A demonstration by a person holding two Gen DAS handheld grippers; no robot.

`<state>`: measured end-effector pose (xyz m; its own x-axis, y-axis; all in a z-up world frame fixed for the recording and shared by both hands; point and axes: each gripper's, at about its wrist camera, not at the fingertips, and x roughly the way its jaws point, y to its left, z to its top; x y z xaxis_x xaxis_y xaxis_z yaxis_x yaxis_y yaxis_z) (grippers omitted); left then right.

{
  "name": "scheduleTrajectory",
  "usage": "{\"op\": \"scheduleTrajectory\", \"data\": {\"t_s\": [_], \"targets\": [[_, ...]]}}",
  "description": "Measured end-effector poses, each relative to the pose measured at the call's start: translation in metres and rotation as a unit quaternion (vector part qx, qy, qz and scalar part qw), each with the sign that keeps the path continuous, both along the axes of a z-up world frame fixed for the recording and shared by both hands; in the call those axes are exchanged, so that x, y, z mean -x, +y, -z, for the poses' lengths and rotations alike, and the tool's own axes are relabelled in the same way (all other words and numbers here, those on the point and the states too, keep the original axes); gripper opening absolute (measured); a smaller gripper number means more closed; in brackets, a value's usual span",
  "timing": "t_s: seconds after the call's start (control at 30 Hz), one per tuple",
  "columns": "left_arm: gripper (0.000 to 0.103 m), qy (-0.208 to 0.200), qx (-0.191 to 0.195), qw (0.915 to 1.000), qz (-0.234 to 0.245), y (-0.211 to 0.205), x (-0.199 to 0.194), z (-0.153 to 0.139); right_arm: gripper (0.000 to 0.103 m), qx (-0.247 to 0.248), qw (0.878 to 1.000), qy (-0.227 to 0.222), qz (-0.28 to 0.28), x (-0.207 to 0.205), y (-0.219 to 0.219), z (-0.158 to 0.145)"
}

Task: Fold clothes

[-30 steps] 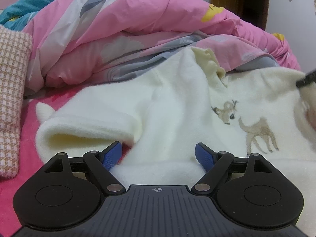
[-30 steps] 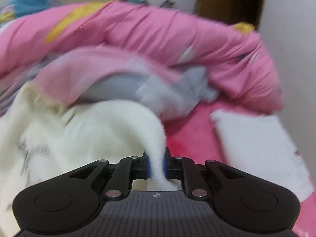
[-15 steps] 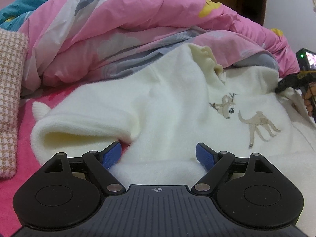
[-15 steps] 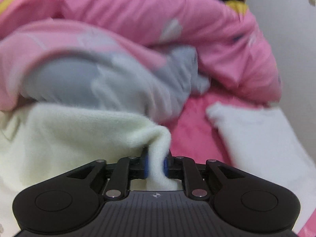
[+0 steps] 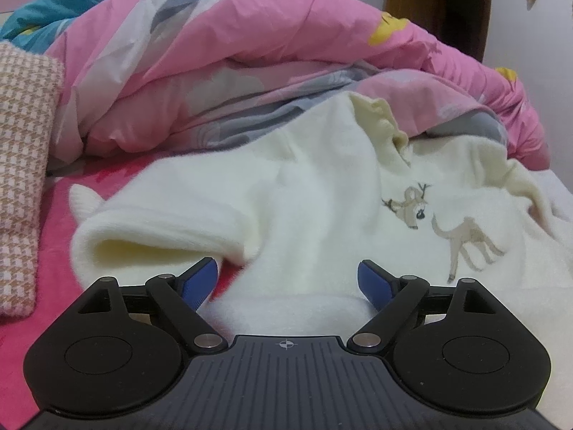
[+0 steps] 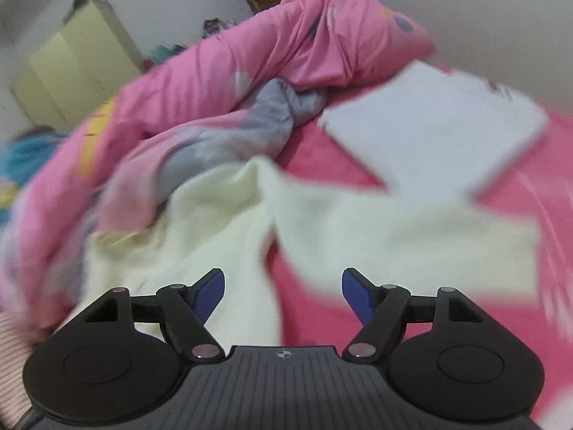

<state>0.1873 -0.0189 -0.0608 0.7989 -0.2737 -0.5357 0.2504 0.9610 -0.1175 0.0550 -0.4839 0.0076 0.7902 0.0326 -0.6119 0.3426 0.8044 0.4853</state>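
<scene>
A cream sweater (image 5: 315, 208) with embroidered deer (image 5: 462, 240) lies spread on the pink bed sheet (image 5: 53, 304). Its folded left sleeve cuff (image 5: 161, 240) lies just ahead of my left gripper (image 5: 288, 279). That gripper's jaws are opening over the hem; the cloth lies between them, untouched by the blue pads (image 5: 200, 281). In the blurred right wrist view my right gripper (image 6: 283, 286) hovers above the sweater (image 6: 215, 236) and its outstretched right sleeve (image 6: 412, 243). Its jaws are opening, and nothing is pinched between them.
A rumpled pink duvet (image 5: 250, 53) is heaped along the far side of the bed (image 6: 286, 53). A pink checked cloth (image 5: 21, 179) lies at the left. A folded white garment (image 6: 429, 122) lies beyond the sleeve. A yellow cabinet (image 6: 71, 71) stands behind.
My right gripper let go of the sweater's edge, opened wide, rolled and swung away to the right, leaving the left wrist view. The sleeve now lies flat. My left gripper stayed put.
</scene>
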Motion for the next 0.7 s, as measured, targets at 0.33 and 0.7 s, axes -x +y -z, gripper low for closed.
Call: {"op": "scheduleTrajectory", "data": {"t_s": [0.33,0.7], "targets": [[0.101,-0.064,-0.05,0.9965,-0.02,0.004,0.068,-0.029,0.078,-0.022,0.999,-0.031,0.01,0.155,0.038,0.046],[0.103,0.03,0.004,0.9985,-0.046,0.03,0.166,-0.02,0.099,0.04,0.996,-0.022,-0.082,0.142,0.103,0.048]]}}
